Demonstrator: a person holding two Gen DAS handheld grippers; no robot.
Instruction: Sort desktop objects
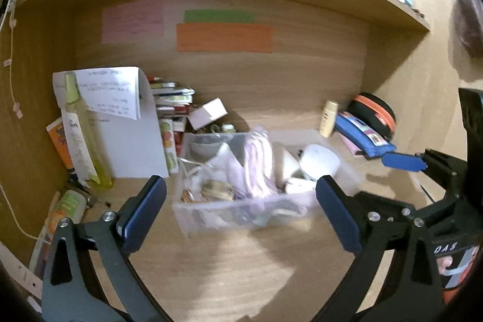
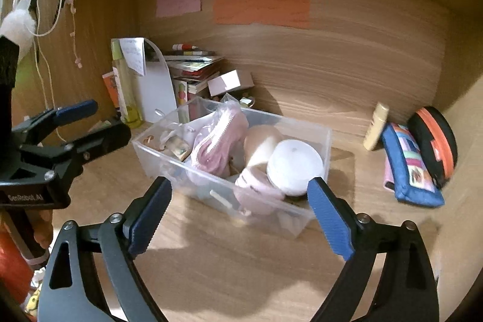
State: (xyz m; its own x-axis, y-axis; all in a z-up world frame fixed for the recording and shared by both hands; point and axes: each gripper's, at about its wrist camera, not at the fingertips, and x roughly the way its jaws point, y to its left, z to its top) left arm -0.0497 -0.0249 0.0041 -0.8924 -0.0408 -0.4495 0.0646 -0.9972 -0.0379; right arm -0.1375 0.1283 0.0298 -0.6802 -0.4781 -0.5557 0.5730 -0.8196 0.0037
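1. The clear plastic bin (image 2: 314,138) sits on the wooden desk (image 2: 229,261) inside the alcove, just ahead of both tongs; inside it, a pink zipped pouch (image 2: 217,138), a white round lid (image 2: 294,165), a beige cone-like thing (image 2: 262,145), and small bits at the left end too blurred to name.
2. The left gripper (image 1: 241,210) stands wide, nothing between its blue pads; the right gripper (image 2: 238,216) is wide too, and empty; neither touches the bin.
3. Right of the bin, a cream tube (image 2: 375,125), a blue pencil case (image 2: 407,168) and a black round case with an orange zip (image 2: 434,141) lean at the wall.
4. Back left, a yellow-green bottle (image 1: 81,129), a white file stand (image 1: 132,147) and stacked books (image 1: 173,101); the handwriting on the paper is unreadable.
5. "GenRobot.AI" shows on the left gripper's body in the right wrist view.
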